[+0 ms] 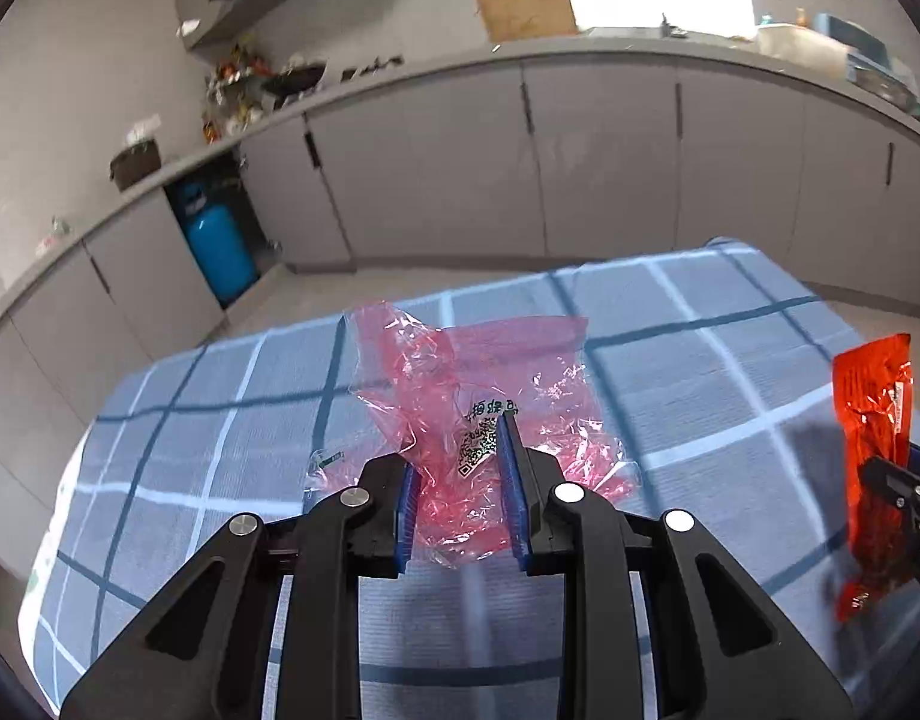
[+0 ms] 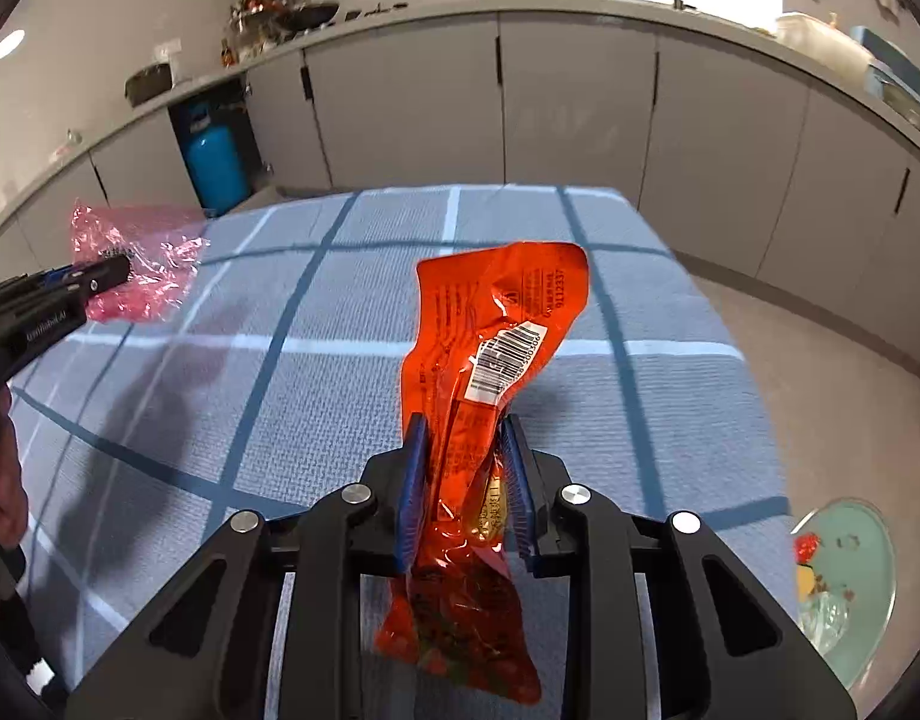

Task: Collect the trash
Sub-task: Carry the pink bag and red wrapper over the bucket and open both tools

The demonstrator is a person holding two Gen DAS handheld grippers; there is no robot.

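Nearest the camera in the left wrist view, the left gripper (image 1: 460, 480) has its blue pads clenched on a crumpled pink plastic bag (image 1: 478, 414) with a small printed code on it; the bag is lifted clear of the blue checked tablecloth (image 1: 730, 372) beneath. In the right wrist view, the right gripper (image 2: 463, 480) is clamped on a long orange wrapper (image 2: 490, 360) with a white barcode label, which stands up between the pads and hangs below them, also above the tablecloth (image 2: 316, 312). Each tool shows at the edge of the other's view, side by side over the table. Low to the right of the table sits a pale green bin (image 2: 874, 546) with scraps inside. Beyond the table runs a curved row of grey cabinets (image 1: 604, 156) under a cluttered counter, with a blue cylinder (image 1: 220, 246) in an open recess and a cardboard box (image 1: 526, 9) by the bright window.
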